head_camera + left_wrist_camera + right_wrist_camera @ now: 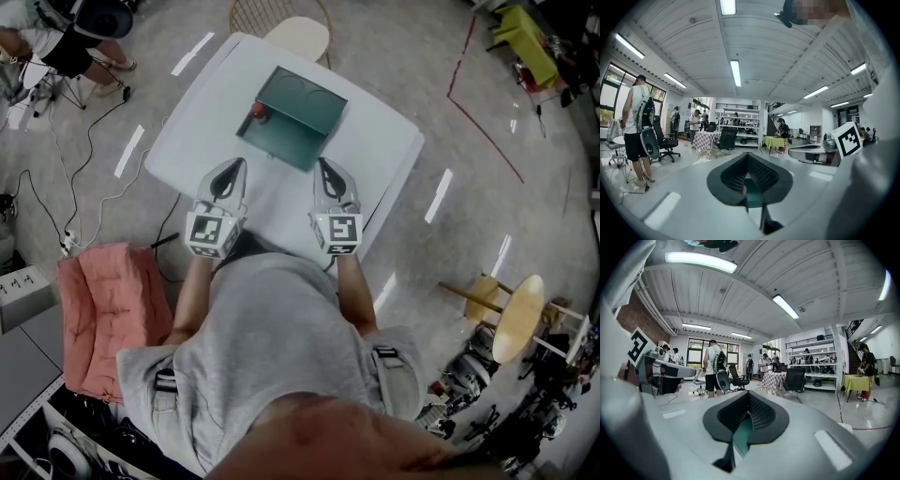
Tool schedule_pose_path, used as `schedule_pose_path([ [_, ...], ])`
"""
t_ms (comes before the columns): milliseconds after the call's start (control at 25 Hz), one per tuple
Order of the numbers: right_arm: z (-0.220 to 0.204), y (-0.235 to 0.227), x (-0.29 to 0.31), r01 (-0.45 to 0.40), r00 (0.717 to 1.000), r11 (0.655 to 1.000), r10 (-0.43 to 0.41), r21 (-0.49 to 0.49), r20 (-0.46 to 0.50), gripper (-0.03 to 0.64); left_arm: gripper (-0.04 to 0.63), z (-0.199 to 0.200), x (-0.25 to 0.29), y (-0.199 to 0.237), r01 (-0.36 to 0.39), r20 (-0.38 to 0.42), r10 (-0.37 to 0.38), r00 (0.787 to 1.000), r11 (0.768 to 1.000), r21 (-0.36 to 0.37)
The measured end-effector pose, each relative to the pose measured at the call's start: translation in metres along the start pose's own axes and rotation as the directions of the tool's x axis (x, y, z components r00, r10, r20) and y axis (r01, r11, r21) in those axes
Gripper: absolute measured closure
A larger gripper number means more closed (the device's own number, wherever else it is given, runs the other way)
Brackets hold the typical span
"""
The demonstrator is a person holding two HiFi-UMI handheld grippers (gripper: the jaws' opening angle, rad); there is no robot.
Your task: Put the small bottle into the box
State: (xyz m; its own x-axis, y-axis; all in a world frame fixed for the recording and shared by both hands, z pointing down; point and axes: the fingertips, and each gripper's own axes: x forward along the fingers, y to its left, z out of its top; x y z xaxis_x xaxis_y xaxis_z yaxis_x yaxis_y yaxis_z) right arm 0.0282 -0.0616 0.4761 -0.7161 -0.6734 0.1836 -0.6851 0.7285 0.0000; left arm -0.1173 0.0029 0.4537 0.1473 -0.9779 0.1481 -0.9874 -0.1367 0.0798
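Note:
A green open box [292, 120] stands on the far half of the white table [384, 150]. The small red bottle [258, 110] is at the box's left corner; I cannot tell whether it is inside or just beside the box. My left gripper [237, 165] and right gripper [322, 165] lie side by side near the table's front edge, both pointing at the box and a short way from it. Both are shut with nothing held. In the left gripper view the left gripper [747, 154] frames a strip of the green box [753, 199]. The right gripper [749, 393] also frames the box [743, 437].
A round wire chair [292, 30] stands behind the table. A pink cushioned seat [108, 305] is on the floor at the left, a wooden stool [517, 317] at the right. Cables and a power strip [67, 242] lie at the left. A person [636, 126] stands nearby.

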Motion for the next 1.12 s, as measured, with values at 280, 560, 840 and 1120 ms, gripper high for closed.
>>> schedule_pose_path([
  [280, -0.0045, 0.0002, -0.0024, -0.003, 1.0, 1.0, 0.003, 0.015, -0.003, 0.614, 0.583, -0.0029, -0.002, 0.0006, 0.0, 0.0, 0.0, 1.0, 1.0, 0.007],
  [560, -0.003, 0.0012, -0.0047, -0.003, 1.0, 1.0, 0.003, 0.025, -0.001, 0.614, 0.583, -0.0014, -0.0045, 0.0003, -0.003, -0.003, 0.003, 1.0, 1.0, -0.005],
  [840, -0.0035, 0.0022, -0.003, -0.004, 1.0, 1.0, 0.004, 0.024, -0.001, 0.614, 0.583, -0.0037, -0.0035, 0.0019, -0.006, -0.005, 0.006, 1.0, 1.0, 0.0],
  [1120, -0.0039, 0.0037, -0.0006, -0.005, 1.0, 1.0, 0.005, 0.027, -0.005, 0.614, 0.583, -0.0031, -0.0034, 0.0028, 0.0, -0.004, 0.0, 1.0, 1.0, -0.007],
])
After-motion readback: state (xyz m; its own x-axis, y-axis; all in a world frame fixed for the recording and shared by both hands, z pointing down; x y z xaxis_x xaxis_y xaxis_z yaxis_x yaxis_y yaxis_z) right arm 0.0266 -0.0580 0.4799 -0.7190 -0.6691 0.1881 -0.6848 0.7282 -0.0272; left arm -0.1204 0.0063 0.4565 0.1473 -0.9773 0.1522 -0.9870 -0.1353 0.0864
